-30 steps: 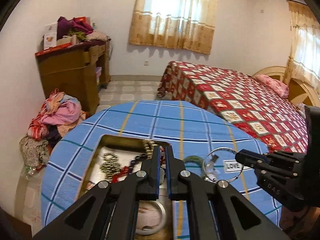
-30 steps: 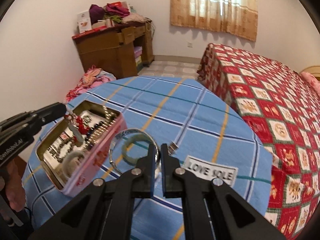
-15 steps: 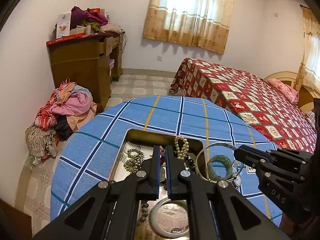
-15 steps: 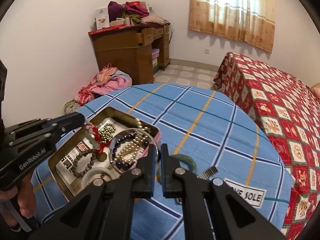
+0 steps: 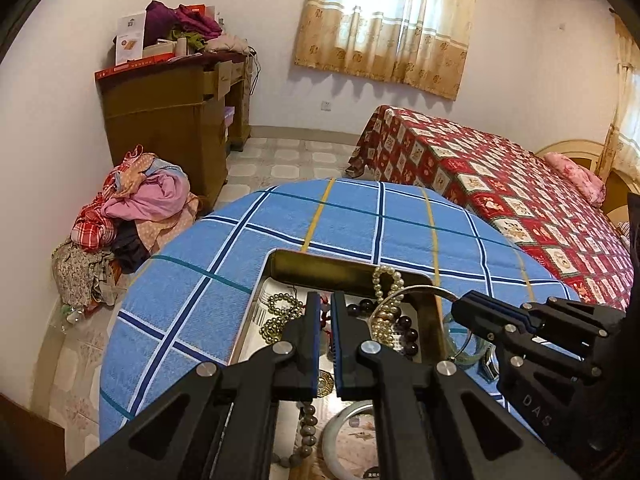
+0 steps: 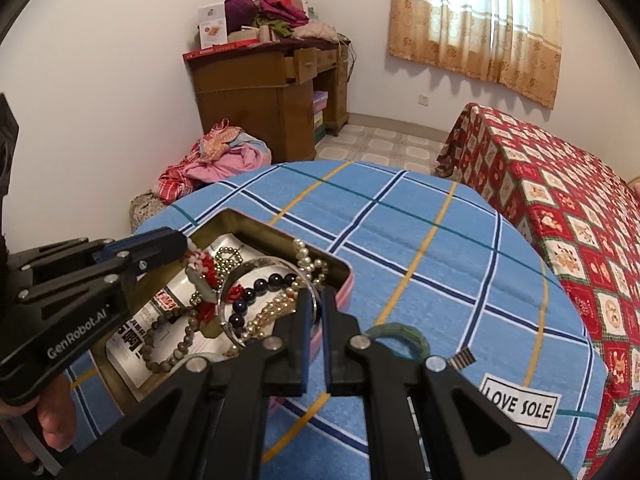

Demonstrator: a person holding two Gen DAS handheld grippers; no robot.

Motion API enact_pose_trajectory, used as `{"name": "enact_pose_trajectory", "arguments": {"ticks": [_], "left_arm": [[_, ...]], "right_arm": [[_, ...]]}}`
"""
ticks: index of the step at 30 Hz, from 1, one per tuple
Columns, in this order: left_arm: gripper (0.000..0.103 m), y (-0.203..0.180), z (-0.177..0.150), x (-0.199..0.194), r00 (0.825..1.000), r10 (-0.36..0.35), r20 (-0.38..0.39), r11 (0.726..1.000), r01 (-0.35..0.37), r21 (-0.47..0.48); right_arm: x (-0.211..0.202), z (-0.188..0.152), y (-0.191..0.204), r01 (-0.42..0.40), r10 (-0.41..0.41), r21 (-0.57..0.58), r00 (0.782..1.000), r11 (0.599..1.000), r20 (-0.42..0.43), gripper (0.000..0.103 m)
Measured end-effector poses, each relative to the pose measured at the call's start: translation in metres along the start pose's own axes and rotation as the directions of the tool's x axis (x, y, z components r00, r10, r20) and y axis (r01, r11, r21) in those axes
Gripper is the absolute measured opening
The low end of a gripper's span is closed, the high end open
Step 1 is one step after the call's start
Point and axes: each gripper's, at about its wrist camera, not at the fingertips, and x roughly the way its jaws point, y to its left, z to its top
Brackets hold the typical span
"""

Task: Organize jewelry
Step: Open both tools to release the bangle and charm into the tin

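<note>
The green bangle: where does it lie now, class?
In the right wrist view the green bangle lies on the blue checked cloth, just right of the pink tin, left of the LOVE SOLE label.

- The right gripper [image 6: 316,308], clamped on a silver bangle [image 6: 256,292], has carried it leftward; a second ago the bangle hung over the blue cloth [image 6: 420,248] around the green bangle [image 6: 400,334], half a second ago it overlapped the near edge of the tin [image 6: 344,280], and now it hangs over the beads inside the tin
- The green bangle now lies uncovered on the cloth, just beside the tin
- The left gripper [image 5: 326,316], pinching a red tasselled ornament [image 6: 202,266], has come further over the tin; more of the tin's inside now shows in its view
</note>
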Motion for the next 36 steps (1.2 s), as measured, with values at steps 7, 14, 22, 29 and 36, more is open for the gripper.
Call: {"name": "enact_pose_trajectory", "arguments": {"ticks": [7,14,22,29,36], "left_arm": [[0.004,0.005,-0.002,0.007,1.0,0.012,-0.017,1.0,-0.013,-0.005],[0.004,0.007,-0.004,0.013,0.999,0.016,-0.034,1.0,-0.017,-0.005],[0.004,0.009,-0.006,0.021,0.999,0.024,-0.048,1.0,-0.024,-0.004],[0.004,0.008,-0.008,0.026,0.998,0.022,-0.06,1.0,-0.022,0.001],[0.004,0.008,-0.009,0.027,0.998,0.019,-0.063,1.0,-0.019,0.001]], "right_arm": [[0.008,0.003,0.005,-0.001,0.001,-0.006,1.0,1.0,-0.002,0.007],[0.009,0.002,0.006,-0.003,0.003,0.0,1.0,1.0,-0.005,0.007],[0.018,0.0,0.004,-0.002,0.002,0.01,1.0,1.0,-0.008,0.007],[0.024,-0.005,0.003,0.001,0.0,0.017,1.0,1.0,-0.02,0.007],[0.025,-0.007,0.005,0.003,-0.003,0.016,1.0,1.0,-0.022,0.007]]}}
